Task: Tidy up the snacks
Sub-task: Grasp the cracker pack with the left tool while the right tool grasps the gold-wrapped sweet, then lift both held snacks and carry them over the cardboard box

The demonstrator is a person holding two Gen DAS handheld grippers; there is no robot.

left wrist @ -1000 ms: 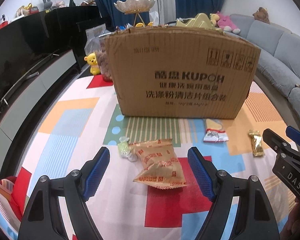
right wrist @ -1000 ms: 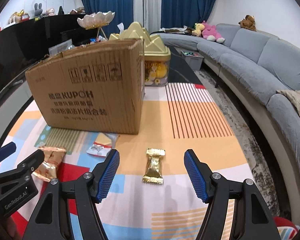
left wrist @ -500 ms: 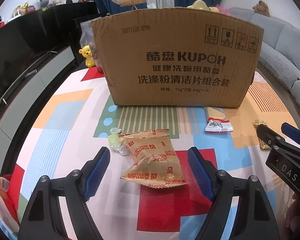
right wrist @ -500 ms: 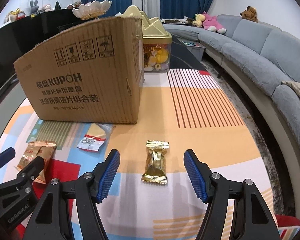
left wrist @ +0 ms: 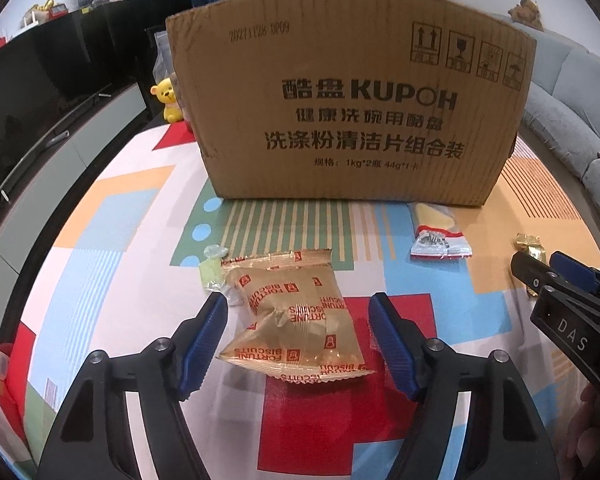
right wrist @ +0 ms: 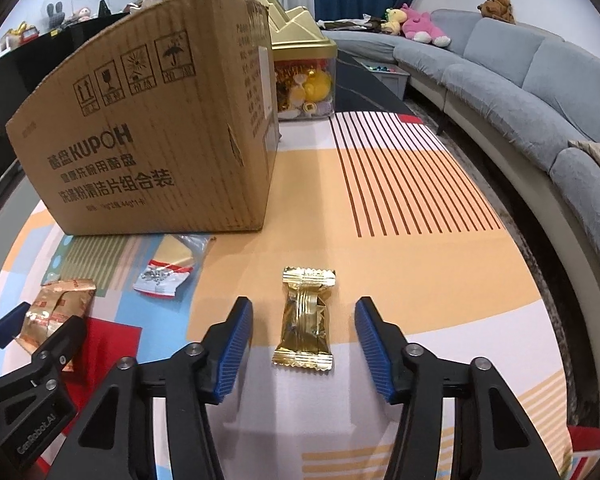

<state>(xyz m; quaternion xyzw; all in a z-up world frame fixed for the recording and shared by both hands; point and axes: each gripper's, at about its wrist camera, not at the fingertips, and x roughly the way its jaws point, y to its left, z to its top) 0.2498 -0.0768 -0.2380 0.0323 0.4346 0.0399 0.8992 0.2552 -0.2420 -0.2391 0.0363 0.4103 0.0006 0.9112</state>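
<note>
Home living room, grey sofa (right wrist: 512,68), plush toys (right wrist: 420,28)

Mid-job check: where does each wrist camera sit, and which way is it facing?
Left wrist: on left gripper, looking down at the gold biscuit packet between its closing, not yet touching jaws; right gripper at right edge.
Right wrist: on right gripper, jaws closing around the untouched gold foil candy; left gripper lower left.
Shared: brown cardboard box, red-white wrapper.

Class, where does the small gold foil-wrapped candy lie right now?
Right wrist view: the small gold foil-wrapped candy lies on the orange tablecloth patch, between the right gripper's open jaws.
</note>
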